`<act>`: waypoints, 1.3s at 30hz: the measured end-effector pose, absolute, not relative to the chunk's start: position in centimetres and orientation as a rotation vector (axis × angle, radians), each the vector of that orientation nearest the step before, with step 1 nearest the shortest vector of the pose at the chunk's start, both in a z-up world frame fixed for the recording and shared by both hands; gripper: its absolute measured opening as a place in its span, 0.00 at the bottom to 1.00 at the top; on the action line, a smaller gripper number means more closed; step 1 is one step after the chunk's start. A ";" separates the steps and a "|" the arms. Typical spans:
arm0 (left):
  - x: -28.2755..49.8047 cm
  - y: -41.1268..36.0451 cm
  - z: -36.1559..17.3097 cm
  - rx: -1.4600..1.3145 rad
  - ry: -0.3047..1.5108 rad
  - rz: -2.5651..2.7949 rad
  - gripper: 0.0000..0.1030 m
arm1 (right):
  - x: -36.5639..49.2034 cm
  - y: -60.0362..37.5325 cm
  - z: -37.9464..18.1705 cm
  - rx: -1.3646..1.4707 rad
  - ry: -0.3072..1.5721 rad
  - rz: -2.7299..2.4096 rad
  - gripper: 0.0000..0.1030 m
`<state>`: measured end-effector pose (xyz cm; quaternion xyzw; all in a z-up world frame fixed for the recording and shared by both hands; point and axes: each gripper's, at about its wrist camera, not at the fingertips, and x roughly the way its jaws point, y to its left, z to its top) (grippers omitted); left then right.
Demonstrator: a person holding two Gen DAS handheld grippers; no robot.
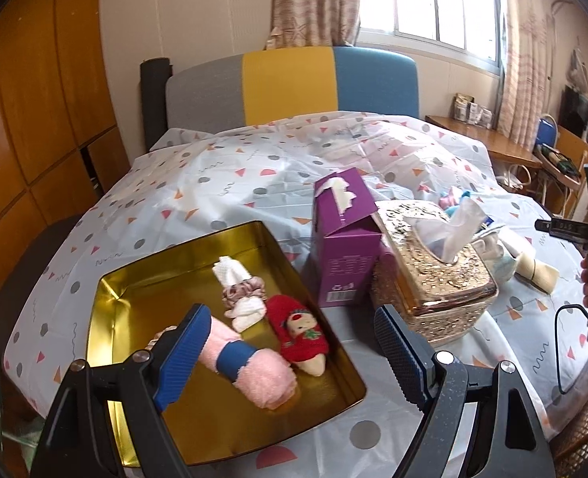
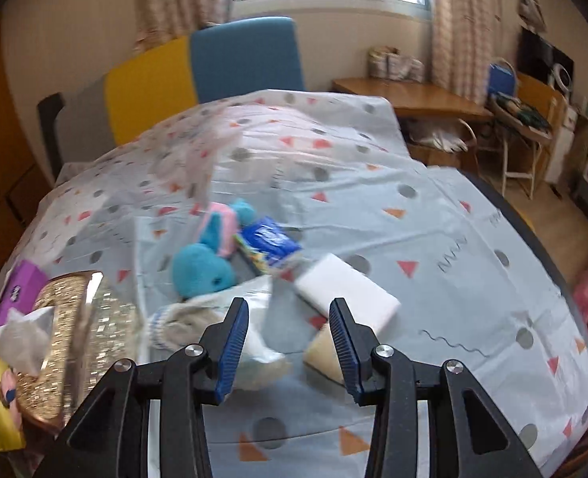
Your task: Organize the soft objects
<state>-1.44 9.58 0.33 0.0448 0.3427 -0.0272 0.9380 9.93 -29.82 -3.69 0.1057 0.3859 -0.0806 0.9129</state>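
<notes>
Left wrist view: the left gripper (image 1: pixel 290 346) hangs over the near end of a gold tin tray (image 1: pixel 182 251) on the bed (image 1: pixel 214 183).
Left fingers: spread wide, holding nothing; the left blue pad (image 1: pixel 182 354) overlaps a rolled pink towel (image 1: pixel 254 378) in the picture, contact cannot be told.
Tray contents: pink towel with a blue band, a red sock with a doll face (image 1: pixel 301 334) just beside it, and a white cloth bundled in a pink scrunchie (image 1: pixel 238 290) behind.
Beside the tray: a purple tissue box (image 1: pixel 341 247) upright, touching a gold embossed tissue holder (image 1: pixel 433 275) with a tissue sticking up.
Right wrist view: the right gripper (image 2: pixel 290 334) is above the patterned bed sheet (image 2: pixel 433 219).
Right fingers: parted, empty.
Loose soft things: a teal plush toy (image 2: pixel 202 271), a blue packet (image 2: pixel 270 241), a white block (image 2: pixel 349 292), a cream sock (image 2: pixel 323 352) just beside the right pad, and a grey-white striped sock (image 2: pixel 182 322) near the left pad.
Blur: the right view is smeared, fine detail unclear.
</notes>
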 end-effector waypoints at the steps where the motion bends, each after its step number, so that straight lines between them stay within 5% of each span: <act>1: -1.4 9.2 0.4 0.098 0.700 -0.060 0.82 | 9.7 -30.8 -4.3 0.249 0.796 -0.186 0.41; 19: 0.8 4.3 3.4 0.116 0.659 -0.194 0.82 | 9.0 -34.7 -6.5 0.428 0.877 -0.306 0.41; 30: 6.9 -5.1 6.9 0.167 0.685 -0.393 0.81 | 8.6 -35.3 -6.1 0.485 0.865 -0.290 0.41; 39: 15.5 -15.0 2.6 0.250 0.876 -0.422 0.80 | 8.5 -36.2 -6.2 0.562 0.872 -0.279 0.41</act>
